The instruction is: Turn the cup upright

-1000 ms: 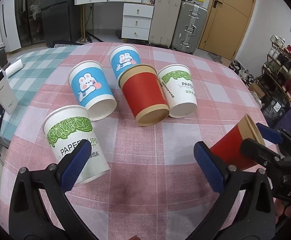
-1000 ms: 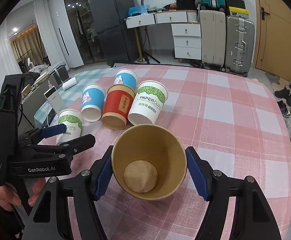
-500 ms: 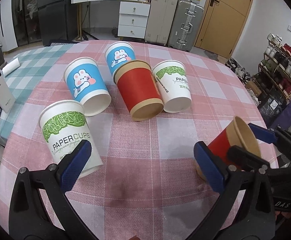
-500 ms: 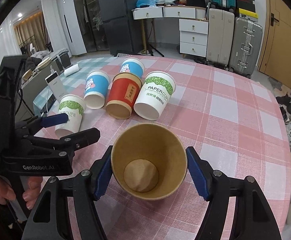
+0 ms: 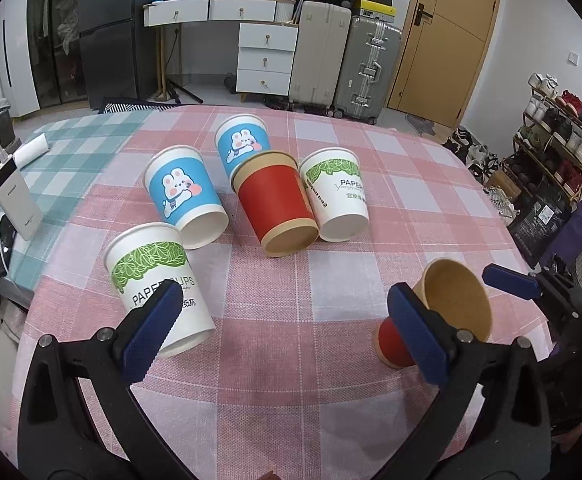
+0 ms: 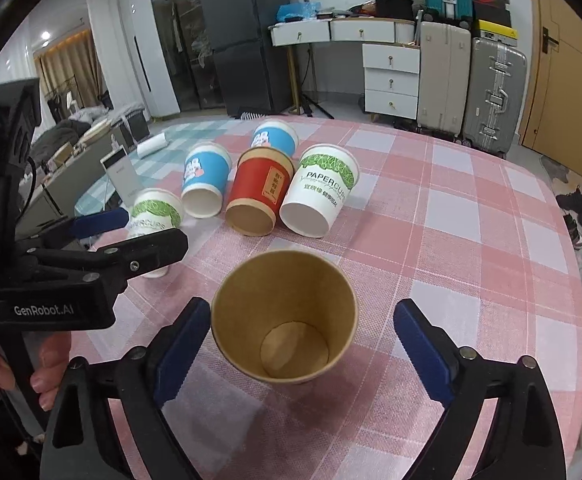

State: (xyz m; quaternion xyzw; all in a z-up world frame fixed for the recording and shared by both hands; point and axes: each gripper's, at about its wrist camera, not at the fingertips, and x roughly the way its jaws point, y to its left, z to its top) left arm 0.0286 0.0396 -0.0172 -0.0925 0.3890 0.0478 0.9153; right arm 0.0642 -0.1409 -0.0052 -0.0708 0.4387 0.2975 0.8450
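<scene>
Bench (image 5: 411, 184), pink-checked cloth: red paper cup (image 6: 283, 320) upright between right claw (image 6: 297, 344) fingers; five cups lying ahead — two blue rabbit cups (image 5: 185, 196), one red (image 5: 277, 204), two green-leaf PAPERCUPS (image 5: 339, 196).

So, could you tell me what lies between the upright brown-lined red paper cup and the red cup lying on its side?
Only bare pink checked tablecloth separates upright cup from lying cup, seen in the right wrist view.

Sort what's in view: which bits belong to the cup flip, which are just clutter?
Job:
- red cup standing mouth-up between the right claw fingers, which are open
- left claw, open and empty
- five cups on their sides, e.g. green cup

Clutter:
- power bank
- suitcases
- drawers
</scene>
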